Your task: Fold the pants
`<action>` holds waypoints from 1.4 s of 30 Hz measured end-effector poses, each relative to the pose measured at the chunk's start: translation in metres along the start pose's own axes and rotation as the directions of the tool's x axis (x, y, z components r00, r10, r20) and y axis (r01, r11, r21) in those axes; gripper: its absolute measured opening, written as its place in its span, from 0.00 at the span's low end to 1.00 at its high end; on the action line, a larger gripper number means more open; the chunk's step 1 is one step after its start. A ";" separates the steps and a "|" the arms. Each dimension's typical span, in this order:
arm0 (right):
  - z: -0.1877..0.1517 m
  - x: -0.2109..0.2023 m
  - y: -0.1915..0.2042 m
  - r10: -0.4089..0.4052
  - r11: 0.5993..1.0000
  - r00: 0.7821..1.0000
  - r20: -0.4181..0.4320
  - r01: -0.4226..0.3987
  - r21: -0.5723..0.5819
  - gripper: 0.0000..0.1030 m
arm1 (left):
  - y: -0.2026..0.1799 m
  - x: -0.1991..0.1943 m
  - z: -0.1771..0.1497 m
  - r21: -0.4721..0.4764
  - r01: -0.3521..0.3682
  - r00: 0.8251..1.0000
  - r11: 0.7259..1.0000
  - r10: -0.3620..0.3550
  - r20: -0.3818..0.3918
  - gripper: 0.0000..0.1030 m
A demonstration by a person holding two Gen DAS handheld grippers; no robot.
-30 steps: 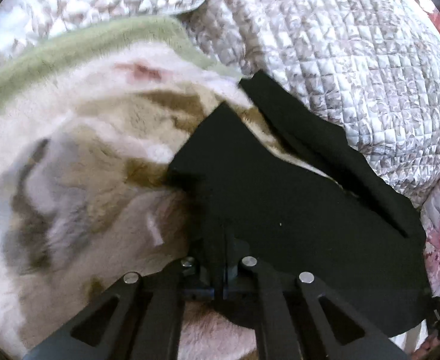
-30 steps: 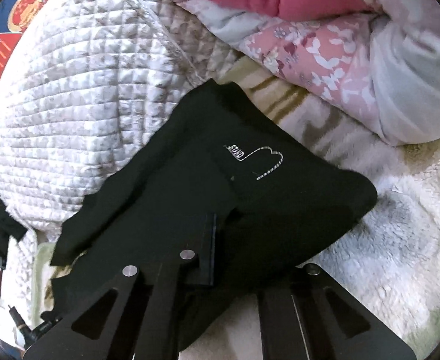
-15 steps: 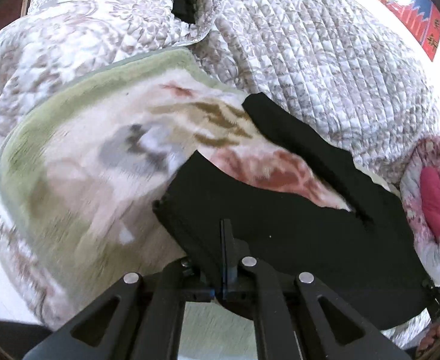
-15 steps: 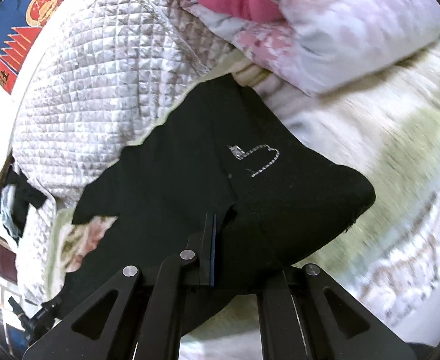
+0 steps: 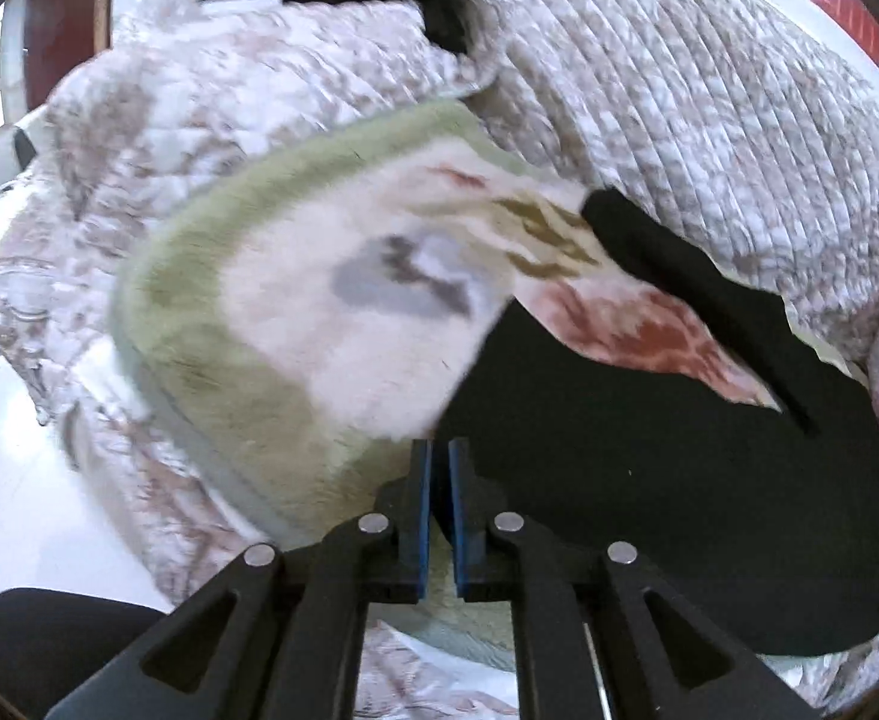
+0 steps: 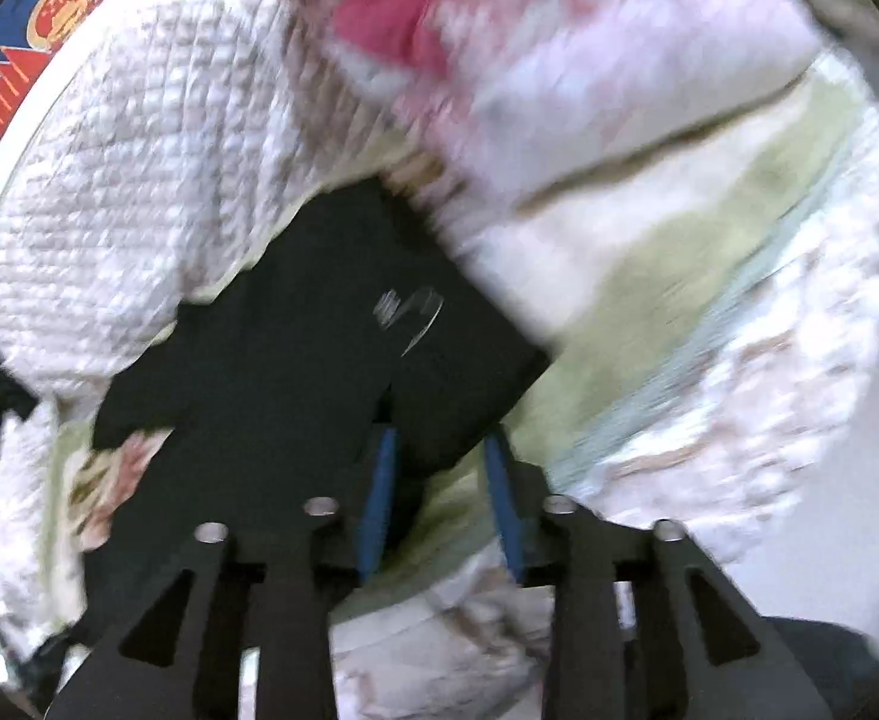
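The black pants (image 5: 679, 480) lie on a fleece blanket (image 5: 319, 324) on the bed. In the left wrist view they spread to the right, one leg (image 5: 691, 294) running along the quilt. My left gripper (image 5: 439, 462) is nearly shut with nothing between its blue pads, at the pants' left edge. In the right wrist view the pants (image 6: 295, 372) show a small white logo (image 6: 409, 312). My right gripper (image 6: 442, 450) is open, its pads on either side of the pants' near corner, not gripping it.
A quilted grey-white bedspread (image 5: 709, 108) is piled behind the pants. A pink floral pillow (image 6: 529, 42) lies at the far right. White floor (image 5: 13, 498) shows beyond the bed's edge. A red and blue wall banner (image 6: 31, 30) hangs behind.
Both grippers have let go of the pants and pulled back. The right gripper opened. The pants dropped onto the blanket. Both views are blurred by motion.
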State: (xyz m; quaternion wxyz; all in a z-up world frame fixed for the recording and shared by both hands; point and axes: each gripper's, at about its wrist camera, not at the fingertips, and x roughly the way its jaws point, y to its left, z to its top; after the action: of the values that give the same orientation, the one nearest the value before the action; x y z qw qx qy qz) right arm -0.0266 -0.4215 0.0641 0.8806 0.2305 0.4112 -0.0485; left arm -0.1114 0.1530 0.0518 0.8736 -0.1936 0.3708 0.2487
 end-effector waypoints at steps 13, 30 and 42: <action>0.017 0.064 0.052 -0.029 0.962 0.997 -0.067 0.010 -0.274 0.36 | -0.110 0.031 0.021 0.281 0.206 0.978 0.937 -0.203 -0.038 0.21; 0.018 0.096 0.126 0.055 0.873 0.993 -0.101 -0.097 -0.479 0.36 | -0.122 0.068 0.032 0.341 0.111 0.994 0.934 -0.096 -0.059 0.23; 0.013 0.115 0.129 0.042 0.875 0.994 -0.106 -0.088 -0.476 0.37 | -0.127 0.089 0.033 0.341 0.084 0.995 0.936 -0.057 -0.088 0.29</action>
State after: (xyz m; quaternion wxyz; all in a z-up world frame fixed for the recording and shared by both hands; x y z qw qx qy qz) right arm 0.0939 -0.3002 0.0327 0.8915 0.0206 0.4425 0.0952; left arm 0.0333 0.0944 0.0266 0.8875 -0.0603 0.4345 0.1410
